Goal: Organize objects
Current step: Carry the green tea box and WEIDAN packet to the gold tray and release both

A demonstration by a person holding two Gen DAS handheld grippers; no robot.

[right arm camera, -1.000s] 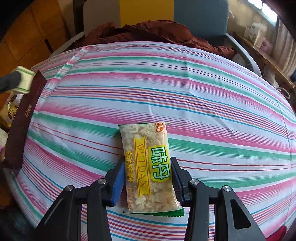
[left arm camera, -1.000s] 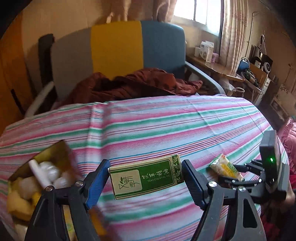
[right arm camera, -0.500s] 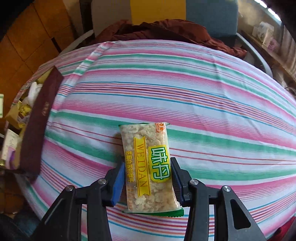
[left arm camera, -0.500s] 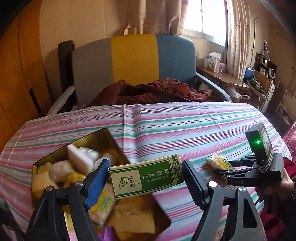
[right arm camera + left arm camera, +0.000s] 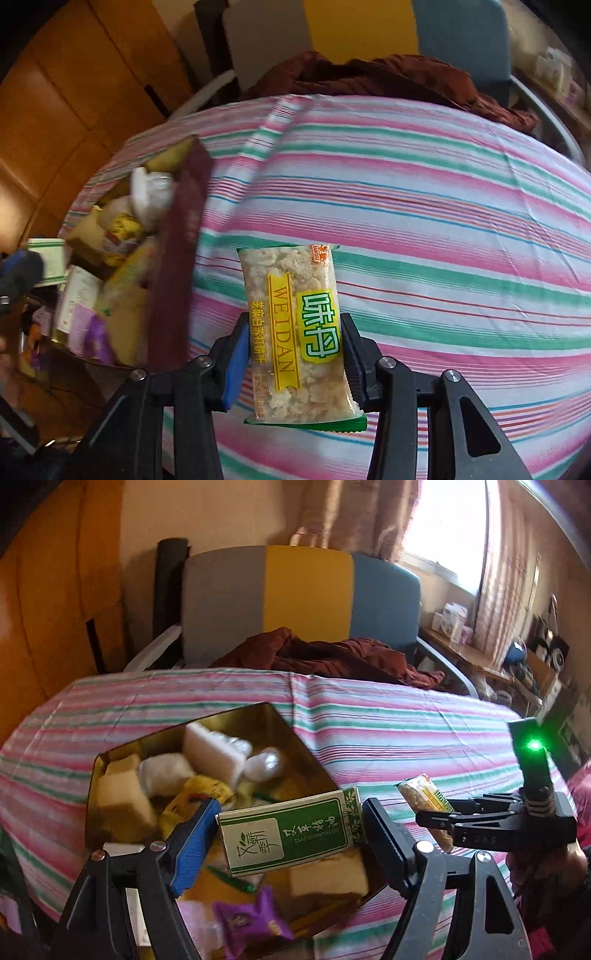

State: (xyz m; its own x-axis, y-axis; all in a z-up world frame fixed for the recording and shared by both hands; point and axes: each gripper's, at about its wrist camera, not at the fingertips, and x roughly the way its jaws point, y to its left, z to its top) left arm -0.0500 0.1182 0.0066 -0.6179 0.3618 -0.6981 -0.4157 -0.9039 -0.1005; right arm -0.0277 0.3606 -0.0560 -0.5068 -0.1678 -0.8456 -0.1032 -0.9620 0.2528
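My left gripper is shut on a green and white essential oil box and holds it above the gold tin, which is full of several packets and white blocks. My right gripper is shut on a clear snack packet with yellow and green labels and holds it above the striped cloth, right of the tin. In the left wrist view the right gripper and its packet are just right of the tin.
The table wears a pink, green and white striped cloth. A chair with grey, yellow and blue back holds a dark red garment behind the table. A cluttered shelf stands at the right.
My left gripper has moved left with the box, from over the cloth to over the tin. My right gripper has carried the snack packet left, closer to the tin.
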